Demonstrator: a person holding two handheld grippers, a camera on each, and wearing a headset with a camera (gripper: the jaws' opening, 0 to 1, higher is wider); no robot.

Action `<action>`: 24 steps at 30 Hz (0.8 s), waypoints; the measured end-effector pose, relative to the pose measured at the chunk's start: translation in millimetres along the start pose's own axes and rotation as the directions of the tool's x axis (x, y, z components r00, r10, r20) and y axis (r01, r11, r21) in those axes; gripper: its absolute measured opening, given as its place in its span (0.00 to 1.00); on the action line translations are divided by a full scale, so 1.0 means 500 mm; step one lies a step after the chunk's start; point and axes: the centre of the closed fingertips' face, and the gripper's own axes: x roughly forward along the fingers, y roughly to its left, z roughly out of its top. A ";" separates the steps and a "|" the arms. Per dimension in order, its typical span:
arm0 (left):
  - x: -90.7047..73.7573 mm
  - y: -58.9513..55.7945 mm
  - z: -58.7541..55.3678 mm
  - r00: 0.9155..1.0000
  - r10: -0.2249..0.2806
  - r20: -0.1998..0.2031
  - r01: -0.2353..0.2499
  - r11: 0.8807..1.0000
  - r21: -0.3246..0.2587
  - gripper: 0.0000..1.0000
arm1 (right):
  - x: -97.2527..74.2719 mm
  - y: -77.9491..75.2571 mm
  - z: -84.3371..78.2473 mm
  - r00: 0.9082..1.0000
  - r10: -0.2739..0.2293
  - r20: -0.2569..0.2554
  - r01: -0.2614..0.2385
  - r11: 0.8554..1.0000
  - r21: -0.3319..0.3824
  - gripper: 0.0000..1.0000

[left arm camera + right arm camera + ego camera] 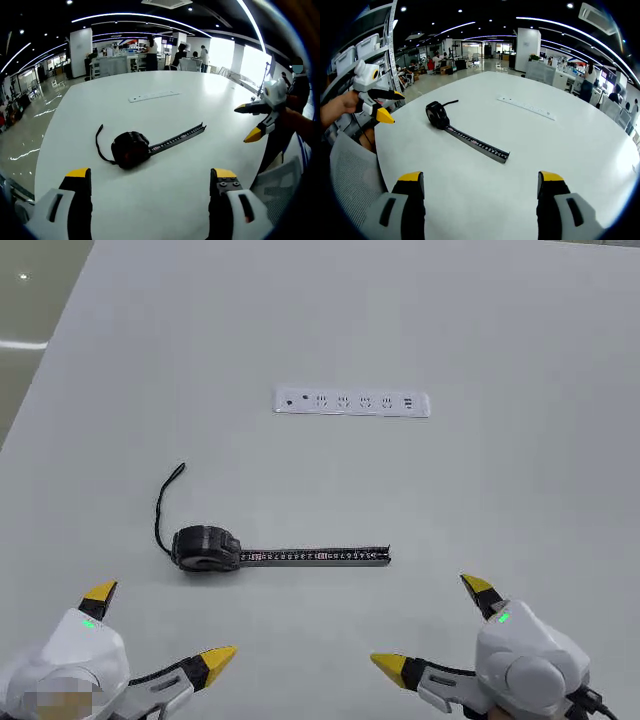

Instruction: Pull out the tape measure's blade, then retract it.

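Note:
A black tape measure (pixel 205 548) lies on the white table (pixel 330 330), its blade (pixel 315 556) drawn out to the right and lying flat, a black wrist strap (pixel 165 500) curling behind it. My left gripper (pixel 160 625) hovers open near the front edge, below and left of the case. My right gripper (pixel 432 625) is open too, below the blade's tip. In the left gripper view the case (pixel 130 149) and blade (pixel 177 139) lie ahead of the open left gripper (pixel 150 182), with the right gripper (pixel 250 121) at the far right. The right gripper view shows the case (pixel 436 114) and blade (pixel 477 145) beyond the open right gripper (pixel 480 185).
A white power strip (pixel 352 402) lies farther back on the table, beyond the tape measure. The table's left edge (pixel 45 350) runs diagonally with floor beyond. People and office desks stand far behind in the gripper views.

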 end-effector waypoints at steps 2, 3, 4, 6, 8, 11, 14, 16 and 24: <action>0.002 -0.006 -0.004 1.000 0.001 -0.011 -0.001 1.000 0.006 0.98 | -0.001 0.004 -0.001 1.000 -0.006 0.002 0.006 1.000 0.011 0.96; 0.003 -0.008 -0.006 1.000 0.009 -0.018 -0.009 1.000 0.010 0.98 | -0.001 0.010 -0.002 1.000 -0.008 0.003 0.008 1.000 0.006 0.96; 0.003 -0.010 -0.006 1.000 0.012 -0.020 -0.012 1.000 0.011 0.98 | -0.001 0.008 -0.003 1.000 -0.023 0.005 0.023 1.000 -0.009 0.96; 0.002 -0.010 -0.006 1.000 0.022 -0.016 -0.022 1.000 -0.001 0.99 | -0.002 0.012 -0.003 1.000 -0.027 0.007 0.027 1.000 -0.012 0.97; -0.001 -0.012 -0.003 1.000 0.027 -0.008 -0.027 1.000 -0.015 0.99 | -0.002 0.014 0.001 1.000 -0.027 0.015 0.027 0.999 0.021 0.97; -0.005 -0.006 0.001 0.999 0.052 0.006 -0.052 0.999 -0.005 0.99 | 0.000 0.019 0.005 0.999 -0.024 0.021 0.024 0.999 0.022 0.96; -0.007 0.001 0.003 0.997 0.072 0.012 -0.072 0.997 -0.016 0.99 | 0.003 0.021 0.009 0.999 -0.026 0.024 0.026 0.999 0.023 0.96; -0.009 0.004 0.008 0.997 0.079 0.021 -0.079 0.997 -0.027 0.99 | 0.004 0.020 0.012 0.999 -0.032 0.028 0.031 0.999 0.034 0.96; -0.009 0.007 0.009 0.993 0.116 0.028 -0.115 0.992 -0.046 0.99 | 0.000 0.027 0.015 0.999 -0.024 0.038 0.023 0.999 0.024 0.97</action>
